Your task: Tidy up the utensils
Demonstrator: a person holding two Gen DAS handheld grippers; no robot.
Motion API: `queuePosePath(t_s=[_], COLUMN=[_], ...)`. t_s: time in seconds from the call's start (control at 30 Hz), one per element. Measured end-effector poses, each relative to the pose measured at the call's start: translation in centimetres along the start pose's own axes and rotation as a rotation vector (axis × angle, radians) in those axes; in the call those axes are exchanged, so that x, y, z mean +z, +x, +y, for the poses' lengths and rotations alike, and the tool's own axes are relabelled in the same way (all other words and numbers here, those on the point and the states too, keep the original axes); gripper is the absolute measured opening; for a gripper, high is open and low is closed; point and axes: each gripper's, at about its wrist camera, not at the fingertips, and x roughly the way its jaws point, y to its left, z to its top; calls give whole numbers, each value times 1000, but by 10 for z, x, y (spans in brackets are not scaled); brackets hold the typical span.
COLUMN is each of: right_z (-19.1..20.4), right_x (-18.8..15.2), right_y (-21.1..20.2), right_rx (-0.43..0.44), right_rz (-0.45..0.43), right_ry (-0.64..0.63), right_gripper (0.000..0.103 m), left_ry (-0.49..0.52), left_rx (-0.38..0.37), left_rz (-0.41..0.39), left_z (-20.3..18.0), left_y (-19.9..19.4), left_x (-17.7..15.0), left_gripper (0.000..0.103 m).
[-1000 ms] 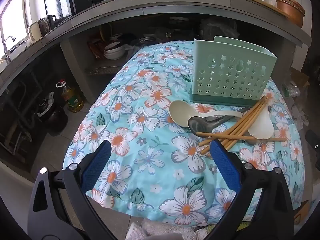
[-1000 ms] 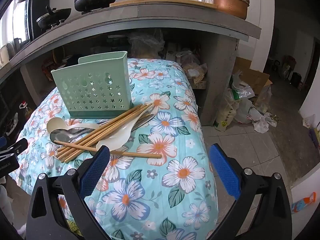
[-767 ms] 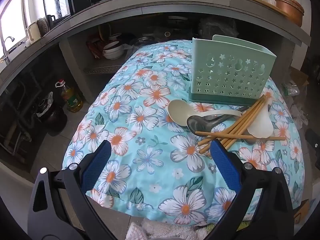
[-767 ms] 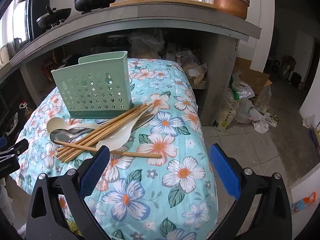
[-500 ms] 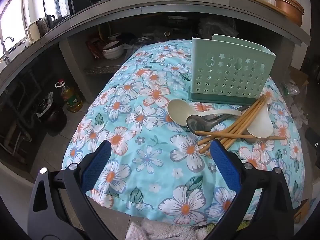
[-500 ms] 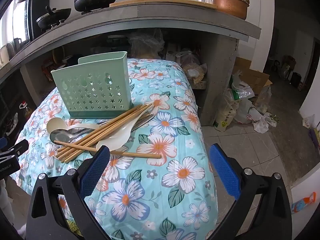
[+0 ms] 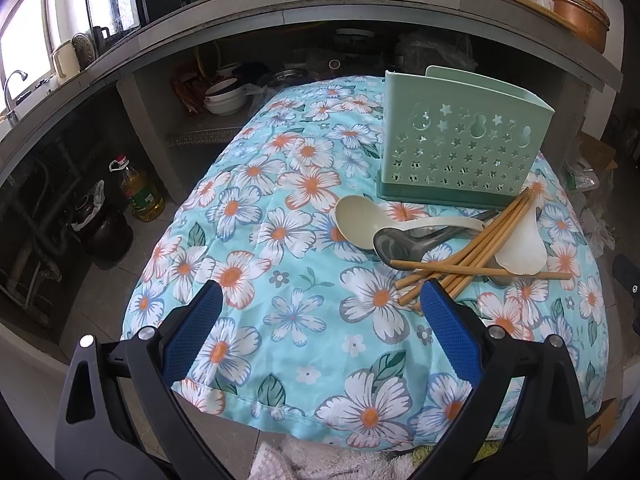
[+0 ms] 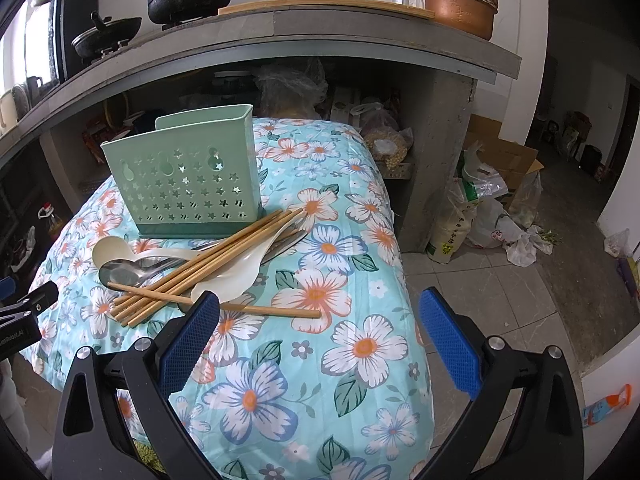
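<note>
Ahead, chopsticks [image 8: 208, 266] beyond right gripper [image 8: 318, 318], jaws spread; touching nothing

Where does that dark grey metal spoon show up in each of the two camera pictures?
Left wrist view: the metal spoon lies right of centre, below the cream ladle.
Right wrist view: metal spoon at left, its handle under the chopsticks.
Shared landmark: the green utensil holder behind it.

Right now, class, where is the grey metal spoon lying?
The grey metal spoon lies on the floral cloth before the green holder, beside the cream ladle, its handle under the chopsticks.
</note>
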Motion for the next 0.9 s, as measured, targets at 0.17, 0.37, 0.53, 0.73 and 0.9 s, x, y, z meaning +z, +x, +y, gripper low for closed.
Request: queuePosePath(t_s=[0.17, 0.37, 0.53, 0.73, 0.9], right_z=[0, 0, 0, 1, 0], right_x=[0, 0, 0, 0, 0], right_y=[0, 0, 0, 0, 1], right_rx=[-1, 0, 0, 0, 0], right_rz=[0, 0, 0, 0, 0], right_ry=[1, 1, 0, -1, -1], right_gripper=[97, 97, 97, 97, 97], left_ry=[-1, -1, -1, -2, -2], left_rx=[0, -2, -3, -3, -4], left_rz=[1, 4, 5, 6, 7], left_z=[1, 2, 2, 2, 2], left_y=[2, 2, 3, 3, 3], left_x=[-1, 0, 0, 0, 0], left_gripper=[96, 96, 96, 96, 96])
